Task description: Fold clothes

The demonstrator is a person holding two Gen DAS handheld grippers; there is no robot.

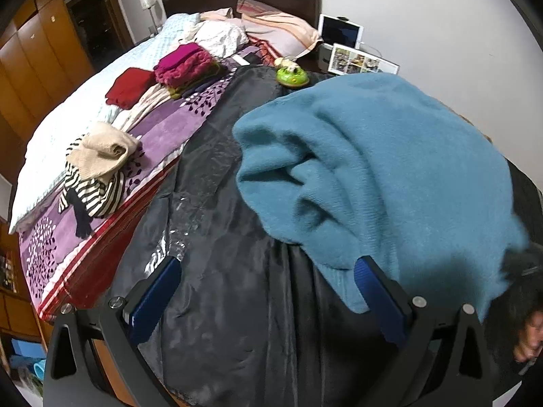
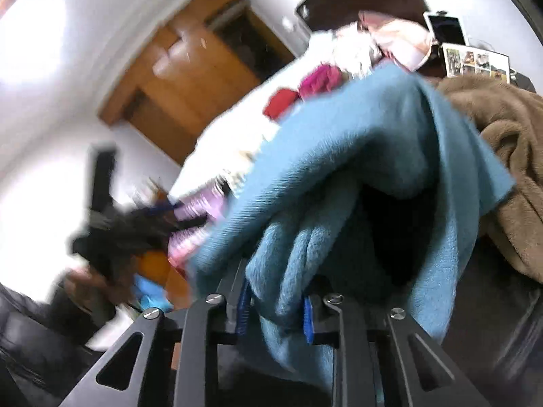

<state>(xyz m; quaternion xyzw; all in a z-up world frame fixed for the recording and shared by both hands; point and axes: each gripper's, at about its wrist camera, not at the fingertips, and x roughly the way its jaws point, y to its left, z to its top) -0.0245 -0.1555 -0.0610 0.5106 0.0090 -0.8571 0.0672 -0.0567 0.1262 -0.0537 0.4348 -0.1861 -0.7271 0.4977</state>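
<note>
A teal knit sweater hangs bunched and lifted above a dark grey satin cover on the bed. My left gripper stands open wide over the cover. The sweater's lower edge drapes against its right finger, and nothing lies between the pads. In the right wrist view, my right gripper is shut on a thick fold of the teal sweater, which rises up and away from the blue pads. The view is blurred.
A purple patterned blanket carries a beige and striped pile, a red garment and a magenta stack. A green toy sits behind. A brown fleece lies to the right. A tablet and photo frame stand by the wall.
</note>
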